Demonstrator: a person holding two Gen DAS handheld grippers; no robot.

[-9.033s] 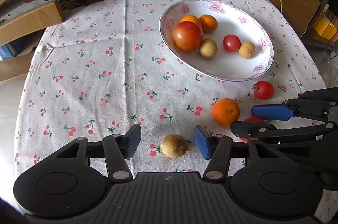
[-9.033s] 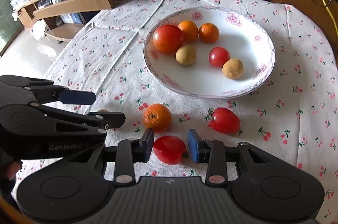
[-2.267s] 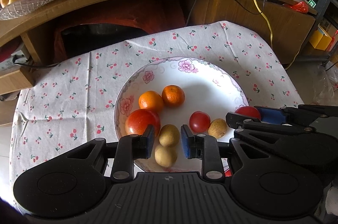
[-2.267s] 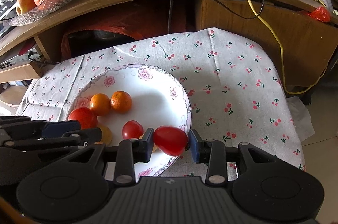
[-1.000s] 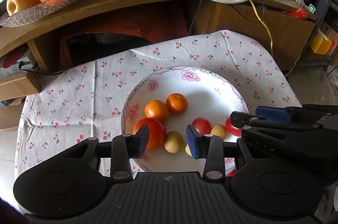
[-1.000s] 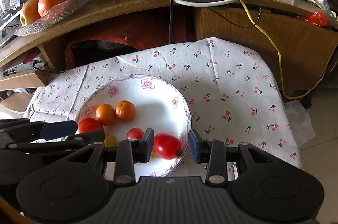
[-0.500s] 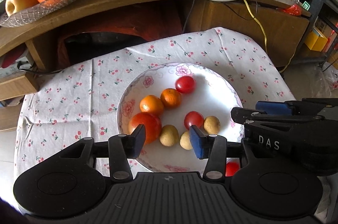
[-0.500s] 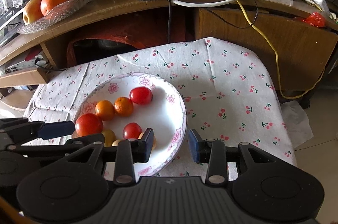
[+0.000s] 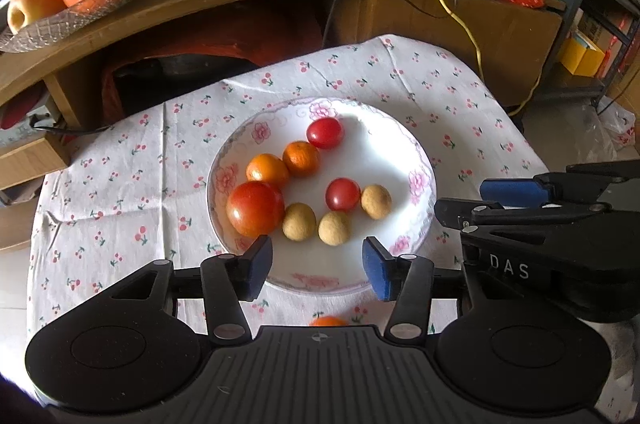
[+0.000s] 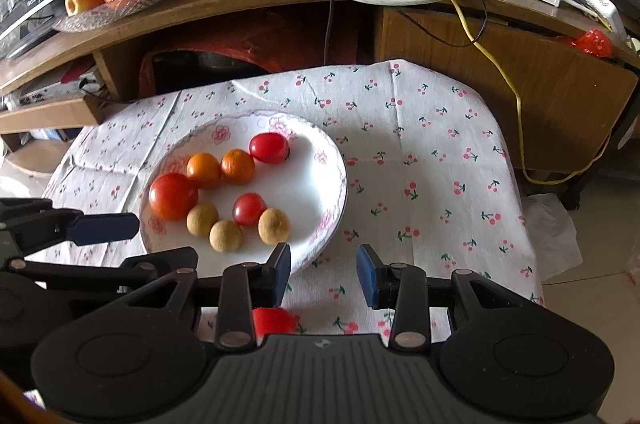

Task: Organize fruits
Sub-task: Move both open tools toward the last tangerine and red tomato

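Seen from the left wrist, the left gripper (image 9: 316,266) hangs with jaws spread and empty over the near rim of the flowered plate (image 9: 420,220). On the plate lie a large tomato (image 9: 255,208), two oranges, two small tomatoes and three brown fruits; another orange (image 9: 328,321) peeks out on the cherry-print cloth (image 9: 120,183) below.

From the right wrist, the right gripper (image 10: 323,270) is likewise parted and holds nothing, just right of the plate (image 10: 334,199), with a red tomato (image 10: 276,320) on the cloth beneath it.
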